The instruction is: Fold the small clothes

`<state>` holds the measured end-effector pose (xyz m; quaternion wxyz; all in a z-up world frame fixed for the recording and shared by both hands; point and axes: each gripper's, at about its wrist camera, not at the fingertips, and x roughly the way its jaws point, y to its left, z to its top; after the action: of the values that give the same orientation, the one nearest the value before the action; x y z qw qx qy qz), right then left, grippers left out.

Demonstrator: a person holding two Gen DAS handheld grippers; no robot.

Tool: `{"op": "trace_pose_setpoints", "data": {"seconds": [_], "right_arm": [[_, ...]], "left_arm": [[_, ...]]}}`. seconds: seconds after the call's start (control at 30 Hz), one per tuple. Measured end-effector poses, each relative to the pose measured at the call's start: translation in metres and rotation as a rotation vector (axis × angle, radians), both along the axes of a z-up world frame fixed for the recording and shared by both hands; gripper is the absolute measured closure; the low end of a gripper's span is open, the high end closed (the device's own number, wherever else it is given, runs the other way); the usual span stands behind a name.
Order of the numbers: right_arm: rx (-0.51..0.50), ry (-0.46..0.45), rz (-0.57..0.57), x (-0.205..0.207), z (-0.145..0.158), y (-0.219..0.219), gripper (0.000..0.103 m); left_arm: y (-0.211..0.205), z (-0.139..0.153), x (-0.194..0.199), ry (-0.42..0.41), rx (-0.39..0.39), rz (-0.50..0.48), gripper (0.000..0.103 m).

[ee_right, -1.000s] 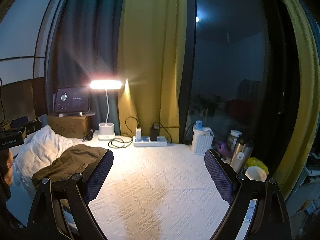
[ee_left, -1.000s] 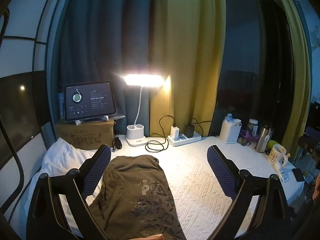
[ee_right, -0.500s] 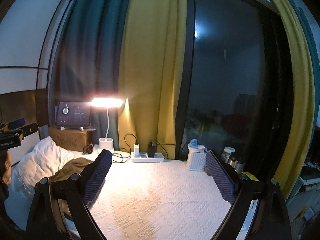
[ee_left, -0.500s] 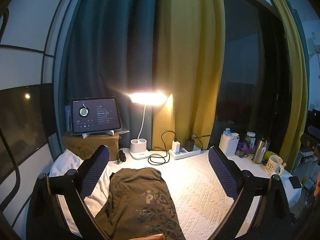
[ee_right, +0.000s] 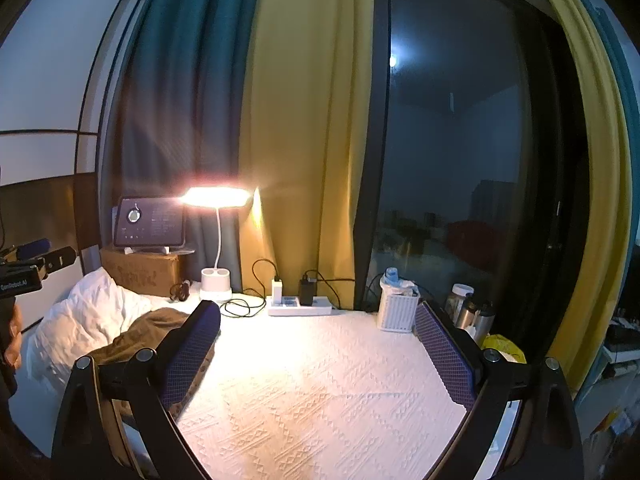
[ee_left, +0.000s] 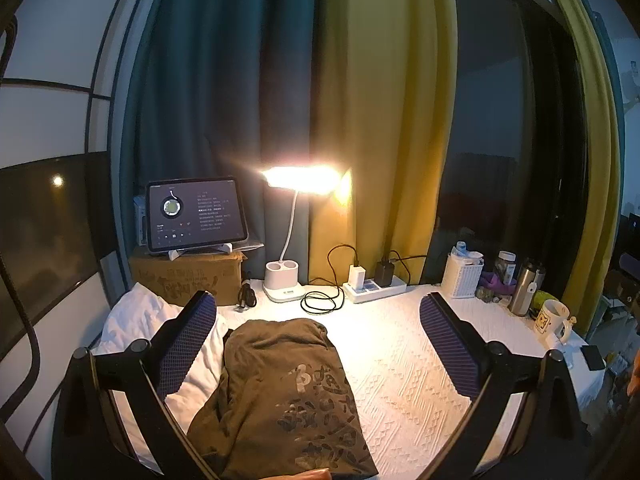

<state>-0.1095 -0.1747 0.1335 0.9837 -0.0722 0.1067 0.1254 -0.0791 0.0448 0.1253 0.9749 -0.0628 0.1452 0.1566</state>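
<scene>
The right claw (ee_right: pixel 318 344) has just been opening with nothing between its jaws, and the left claw (ee_left: pixel 318 334) also gapes empty above the crumpled olive-brown printed garment (ee_left: pixel 288 396), unfolded on the white textured table (ee_right: pixel 332 392).

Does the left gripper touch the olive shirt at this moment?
Cannot tell. In the left wrist view the left gripper stands open with the olive shirt lying between its fingers, but no clear gap or contact shows; it seems to hover.

The crumpled olive-brown printed cotton garment (ee_left: pixel 288 396) runs off the left wrist view's bottom edge; in the right wrist view the right gripper's left finger (ee_right: pixel 188 356) hides part of it. Text on the dark lit tablet screen (ee_left: pixel 195 215) is too small to read. The white patterned mug (ee_left: pixel 552 320) partly hides a yellow-green object behind it.
</scene>
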Motion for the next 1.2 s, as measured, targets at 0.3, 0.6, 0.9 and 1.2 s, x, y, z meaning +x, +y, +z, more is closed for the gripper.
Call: {"op": "trace_pose_setpoints", "data": {"seconds": [0.3, 0.6, 0.9, 1.2], "right_arm": [[0.011, 0.025, -0.015, 0.009, -0.009, -0.007, 0.004], [0.008, 0.04, -0.011, 0.012, -0.015, -0.004, 0.004], [-0.002, 0.041, -0.011, 0.013, -0.016, -0.004, 0.004], [-0.004, 0.043, -0.009, 0.012, -0.017, -0.003, 0.004]], "left_arm": [[-0.001, -0.002, 0.005, 0.018, 0.001, -0.004, 0.002], [0.0, -0.005, 0.008, 0.033, -0.002, -0.008, 0.002], [0.0, -0.009, 0.011, 0.034, -0.01, -0.014, 0.002], [0.0, -0.009, 0.012, 0.034, -0.01, -0.014, 0.002]]}}
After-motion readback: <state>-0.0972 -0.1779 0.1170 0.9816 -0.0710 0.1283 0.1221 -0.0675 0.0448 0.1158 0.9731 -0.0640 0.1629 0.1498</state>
